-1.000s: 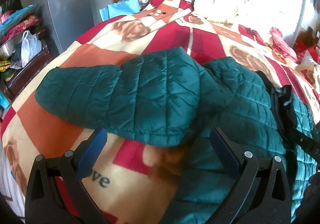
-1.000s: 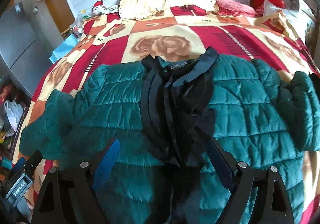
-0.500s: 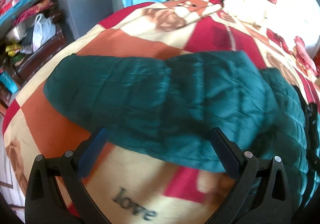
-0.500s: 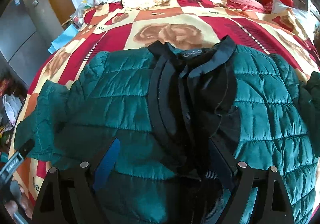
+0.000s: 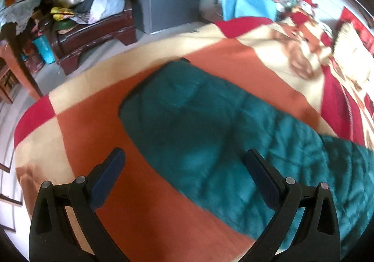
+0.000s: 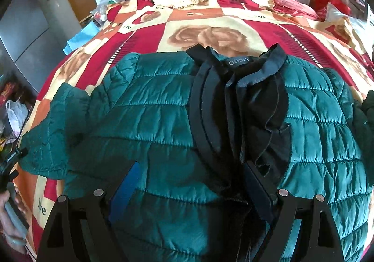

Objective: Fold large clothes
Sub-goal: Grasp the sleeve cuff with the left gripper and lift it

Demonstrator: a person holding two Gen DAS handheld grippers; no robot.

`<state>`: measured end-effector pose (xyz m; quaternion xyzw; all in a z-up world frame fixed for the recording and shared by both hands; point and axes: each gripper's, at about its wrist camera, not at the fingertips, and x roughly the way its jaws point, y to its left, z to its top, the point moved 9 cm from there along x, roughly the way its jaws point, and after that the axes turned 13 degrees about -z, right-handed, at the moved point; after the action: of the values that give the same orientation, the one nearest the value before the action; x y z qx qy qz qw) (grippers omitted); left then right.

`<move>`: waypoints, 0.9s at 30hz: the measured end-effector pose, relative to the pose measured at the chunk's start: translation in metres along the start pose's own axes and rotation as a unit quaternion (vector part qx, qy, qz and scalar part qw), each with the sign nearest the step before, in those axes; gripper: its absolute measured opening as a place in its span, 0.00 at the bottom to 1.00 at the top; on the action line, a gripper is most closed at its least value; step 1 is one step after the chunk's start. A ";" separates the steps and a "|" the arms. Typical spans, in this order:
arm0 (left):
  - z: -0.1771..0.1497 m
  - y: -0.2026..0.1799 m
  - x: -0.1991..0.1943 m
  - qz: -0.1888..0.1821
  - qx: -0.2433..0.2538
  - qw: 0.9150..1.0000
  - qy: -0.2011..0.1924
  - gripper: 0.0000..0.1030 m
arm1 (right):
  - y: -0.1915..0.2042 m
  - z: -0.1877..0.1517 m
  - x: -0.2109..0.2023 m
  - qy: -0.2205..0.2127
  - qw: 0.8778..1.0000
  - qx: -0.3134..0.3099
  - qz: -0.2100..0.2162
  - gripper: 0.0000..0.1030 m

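Nothing looks folded yet: I see the green jacket (image 6: 163, 121) spread flat on the bed (image 6: 210, 35), sleeve (image 5: 187, 107) out sideways, both my left tongs (image 5: 184, 168) and right tongs (image 6: 191, 180) wide open, empty.

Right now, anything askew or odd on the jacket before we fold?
Yes. The green jacket lies open-fronted, and its black lining is bunched and rumpled down the middle instead of flat. The sleeve on the left sticks out sideways across the bedspread, unfolded. No damage or spills visible.
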<state>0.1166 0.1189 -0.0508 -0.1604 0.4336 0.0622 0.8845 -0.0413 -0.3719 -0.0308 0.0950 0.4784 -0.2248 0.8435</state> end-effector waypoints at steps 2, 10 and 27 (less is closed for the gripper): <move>0.005 0.008 0.007 0.000 -0.014 1.000 0.002 1.00 | 0.000 0.000 0.001 0.001 1.000 -0.002 -0.002 0.84; 0.019 0.022 0.025 -0.021 -0.053 0.998 0.004 0.92 | -0.001 -0.002 0.005 0.006 1.000 -0.006 -0.008 0.84; -0.003 -0.087 -0.083 -0.201 0.035 0.979 -0.024 0.15 | -0.019 -0.019 -0.012 0.008 1.000 0.001 -0.010 0.84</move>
<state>0.0848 0.0382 0.0323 -0.2113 0.3727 -0.1284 0.8944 -0.0705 -0.3779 -0.0292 0.0923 0.4858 -0.2329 0.8374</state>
